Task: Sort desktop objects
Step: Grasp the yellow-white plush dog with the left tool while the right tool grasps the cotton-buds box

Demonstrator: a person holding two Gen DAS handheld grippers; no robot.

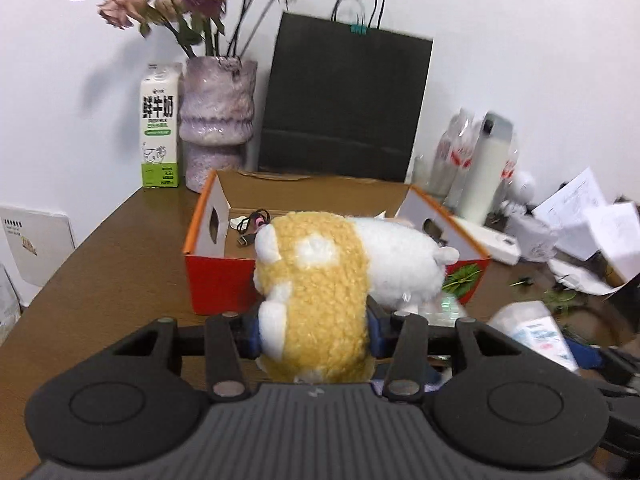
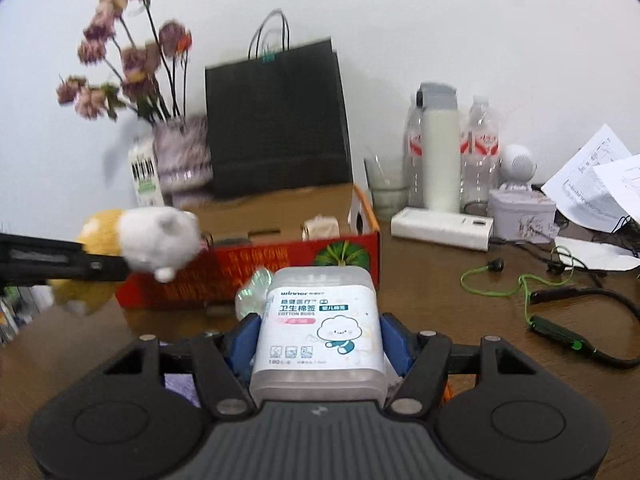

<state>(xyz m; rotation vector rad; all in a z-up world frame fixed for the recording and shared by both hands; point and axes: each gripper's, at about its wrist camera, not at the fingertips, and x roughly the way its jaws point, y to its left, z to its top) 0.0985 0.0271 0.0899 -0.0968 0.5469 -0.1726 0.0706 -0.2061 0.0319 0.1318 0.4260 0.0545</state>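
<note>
plush toy [image 1: 316, 280]: yellow-white, lifted before red box [image 1: 216, 280] | cotton-bud box [image 2: 320, 328]: clear, label up

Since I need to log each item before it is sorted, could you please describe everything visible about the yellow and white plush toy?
The yellow and white plush toy is a small, fluffy stuffed animal: curly yellow fleece with a white patch, a white head and small white ears. It is clamped sideways between the blue pads of the left gripper, lifted off the brown wooden desk, just in front of the open red cardboard box. Nothing but the pads appears to touch it.
</note>
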